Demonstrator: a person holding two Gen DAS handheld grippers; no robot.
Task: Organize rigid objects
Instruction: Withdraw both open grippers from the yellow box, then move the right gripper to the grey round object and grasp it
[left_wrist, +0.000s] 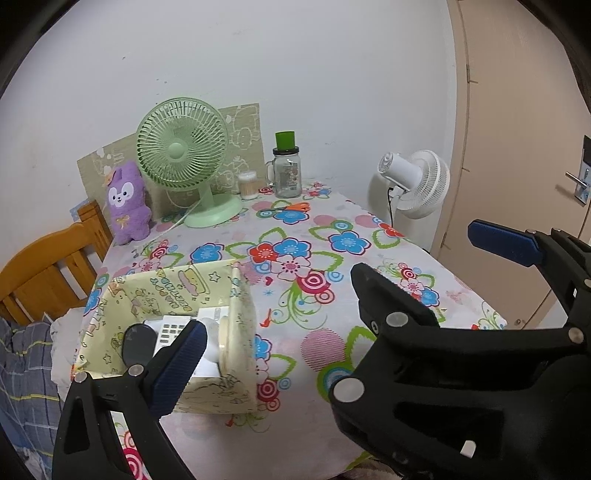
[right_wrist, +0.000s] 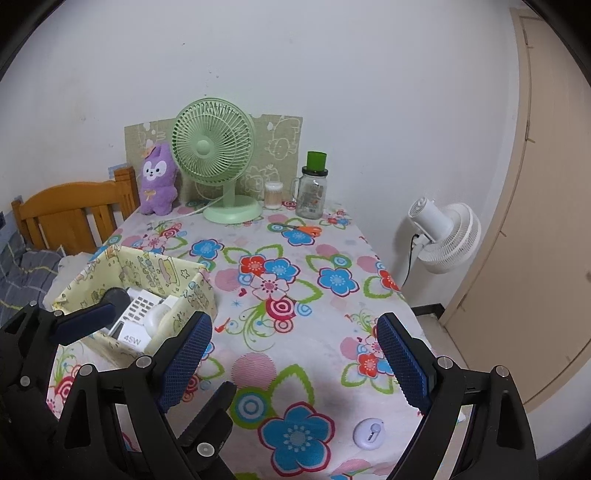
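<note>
Rigid objects are mostly collected already: the yellow patterned box (right_wrist: 155, 280) at the left of the right wrist view holds a white remote with buttons (right_wrist: 138, 308), a white charger box (right_wrist: 131, 338) and a dark round thing (right_wrist: 116, 297). One small pale round gadget (right_wrist: 368, 434) lies alone on the flowered tablecloth (right_wrist: 295, 258), low in the frame, just beside the inner side of the right finger. I judge it is the next piece to store. To do it well, bring the right gripper (right_wrist: 291, 360) lower so the gadget sits between both pads, then close gently, because it is flat and may slip. Right now its jaws are spread wide and hold nothing. The left gripper (left_wrist: 332, 280) is also spread and empty, one finger in front of the box.
</note>
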